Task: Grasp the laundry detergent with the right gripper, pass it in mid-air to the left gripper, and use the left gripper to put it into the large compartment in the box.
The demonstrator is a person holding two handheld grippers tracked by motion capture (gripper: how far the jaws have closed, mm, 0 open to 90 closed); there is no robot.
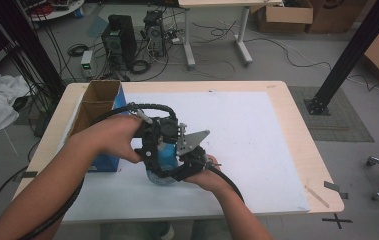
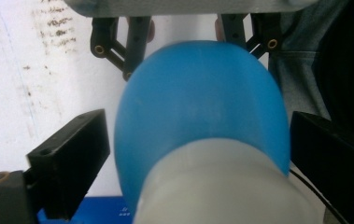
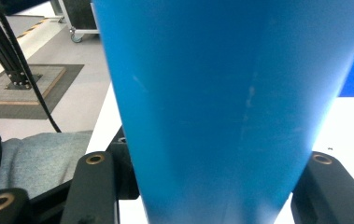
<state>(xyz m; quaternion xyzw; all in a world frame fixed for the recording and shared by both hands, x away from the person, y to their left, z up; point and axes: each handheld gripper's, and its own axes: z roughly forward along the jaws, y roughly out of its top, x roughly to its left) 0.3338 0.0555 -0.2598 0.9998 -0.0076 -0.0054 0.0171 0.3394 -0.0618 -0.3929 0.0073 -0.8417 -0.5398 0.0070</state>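
over the white mat [image 1: 257, 135], between both hands, the right gripper [image 1: 189, 167] is clamping a blue bottle [image 1: 167, 157] while the left gripper [image 1: 152, 150] is straddling it with gaps showing – not gripping. beside it, a blue-sided cardboard box [image 1: 99, 107] is carrying print too blurred to read.

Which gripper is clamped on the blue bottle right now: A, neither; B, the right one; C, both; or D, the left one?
B: in the right gripper view the right gripper has its jaws pressed against the sides of the blue bottle, while in the left gripper view the left gripper stands with gaps either side of it.
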